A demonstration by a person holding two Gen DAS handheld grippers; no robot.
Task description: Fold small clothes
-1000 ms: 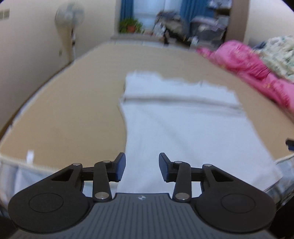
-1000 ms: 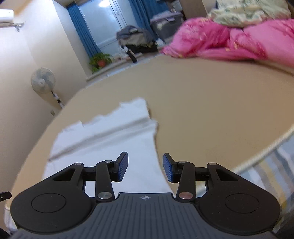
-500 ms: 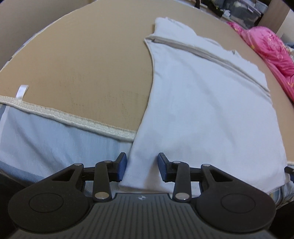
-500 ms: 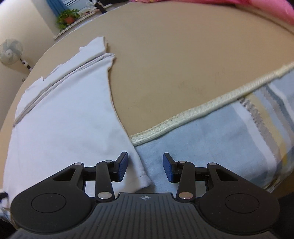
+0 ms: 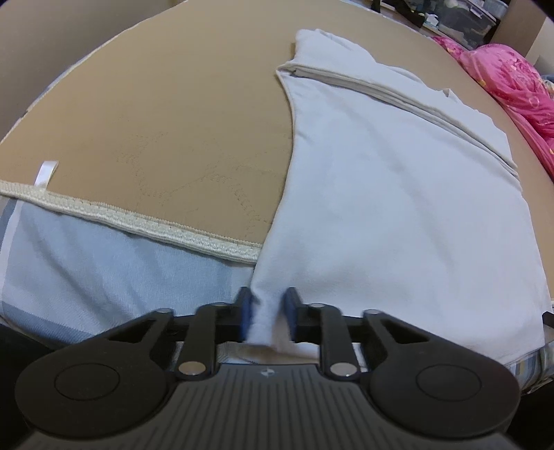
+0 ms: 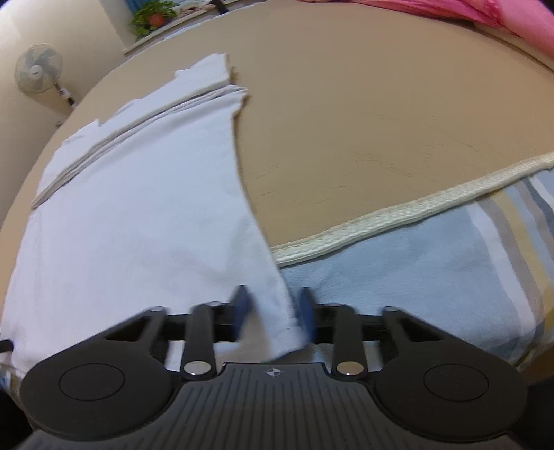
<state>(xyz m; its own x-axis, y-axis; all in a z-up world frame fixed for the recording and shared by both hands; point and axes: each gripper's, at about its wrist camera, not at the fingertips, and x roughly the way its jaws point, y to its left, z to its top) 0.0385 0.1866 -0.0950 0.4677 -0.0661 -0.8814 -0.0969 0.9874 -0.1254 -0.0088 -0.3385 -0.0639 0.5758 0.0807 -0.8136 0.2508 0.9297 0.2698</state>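
A white garment [image 5: 398,194] lies flat on a tan mat [image 5: 155,121], its far part folded over in layers. Its near hem hangs past the mat's trimmed edge. In the left wrist view my left gripper [image 5: 268,311] is closing its jaws on the near left corner, and the cloth is bunched between the blue pads. In the right wrist view the same garment [image 6: 138,207] shows. There my right gripper [image 6: 273,308] is closing its jaws on the near right corner, with the cloth pinched between the pads.
A cream woven trim [image 6: 398,214] borders the mat [image 6: 381,121] above a striped blue sheet [image 6: 450,259]. A pink quilt [image 5: 512,86] lies at the far right. A standing fan [image 6: 36,69] and a potted plant [image 6: 154,15] stand beyond the bed. A white ribbon tag [image 5: 46,173] sits at the mat's left edge.
Both grippers dipped down toward the garment's near hem. Their jaws went from wide apart to pinching the two near corners.
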